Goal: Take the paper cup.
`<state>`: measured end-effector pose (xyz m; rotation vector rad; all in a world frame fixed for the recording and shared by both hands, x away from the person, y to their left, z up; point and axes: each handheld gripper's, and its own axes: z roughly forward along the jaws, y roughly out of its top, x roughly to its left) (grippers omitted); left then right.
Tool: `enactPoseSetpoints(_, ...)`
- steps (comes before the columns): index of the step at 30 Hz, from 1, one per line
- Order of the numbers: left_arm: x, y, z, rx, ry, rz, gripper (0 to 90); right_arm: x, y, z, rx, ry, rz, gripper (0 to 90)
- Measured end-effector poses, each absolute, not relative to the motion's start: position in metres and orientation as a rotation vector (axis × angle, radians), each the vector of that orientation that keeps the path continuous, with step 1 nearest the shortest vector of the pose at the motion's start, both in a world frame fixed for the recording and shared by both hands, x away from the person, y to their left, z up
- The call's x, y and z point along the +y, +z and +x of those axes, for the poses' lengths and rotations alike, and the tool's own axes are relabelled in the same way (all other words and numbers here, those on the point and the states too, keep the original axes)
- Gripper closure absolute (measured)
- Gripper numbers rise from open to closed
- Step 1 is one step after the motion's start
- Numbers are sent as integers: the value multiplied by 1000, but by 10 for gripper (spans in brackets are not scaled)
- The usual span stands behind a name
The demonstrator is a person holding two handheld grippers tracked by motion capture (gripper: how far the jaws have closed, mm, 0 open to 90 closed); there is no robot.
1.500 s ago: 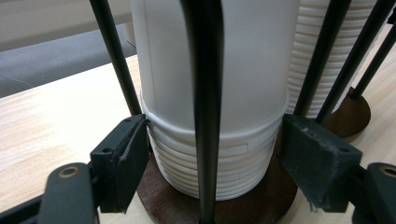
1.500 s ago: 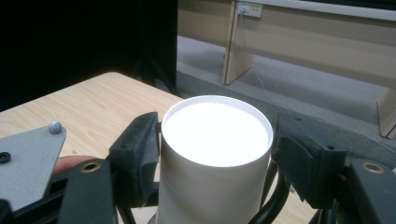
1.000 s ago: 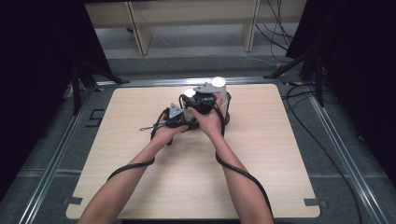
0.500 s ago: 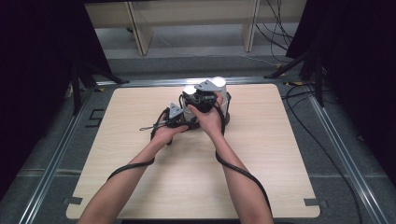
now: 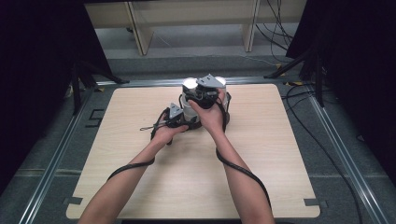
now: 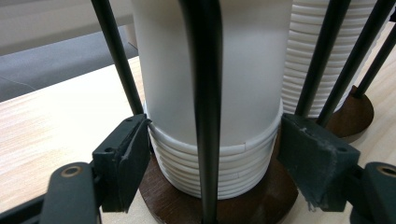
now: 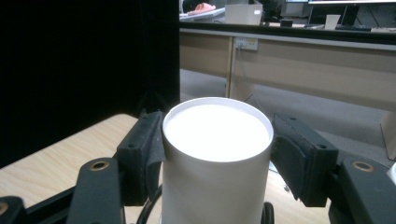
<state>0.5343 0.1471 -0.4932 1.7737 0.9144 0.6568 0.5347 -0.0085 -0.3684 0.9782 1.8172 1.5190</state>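
Observation:
A white paper cup stack (image 6: 243, 70) stands upside down on a round brown base (image 6: 168, 196) among thin black rods (image 6: 205, 93). My left gripper (image 6: 212, 154) is low on the stack, its pads pressed against the ringed rims on both sides. In the high view it (image 5: 186, 116) lies on the table by the holder. My right gripper (image 7: 218, 144) is shut on the top cup (image 7: 217, 126), one pad on each side of its upturned bottom. Seen from above, the right gripper (image 5: 201, 88) is over the holder.
A second stack of white cups (image 6: 313, 56) stands on its own brown base just beside the first, its top (image 5: 220, 82) showing in the high view. The wooden table (image 5: 140, 186) has metal rails along its sides. Cables trail off the right edge.
My right gripper has crept upward and slightly away from me at the top of the stack. The left gripper has stayed at the stack's base.

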Motion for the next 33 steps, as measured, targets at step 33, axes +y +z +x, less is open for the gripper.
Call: enactPoseSetpoints(33,172,-483,500,853,711,1827,179,-30,-338,505,1780,1623,970,371)
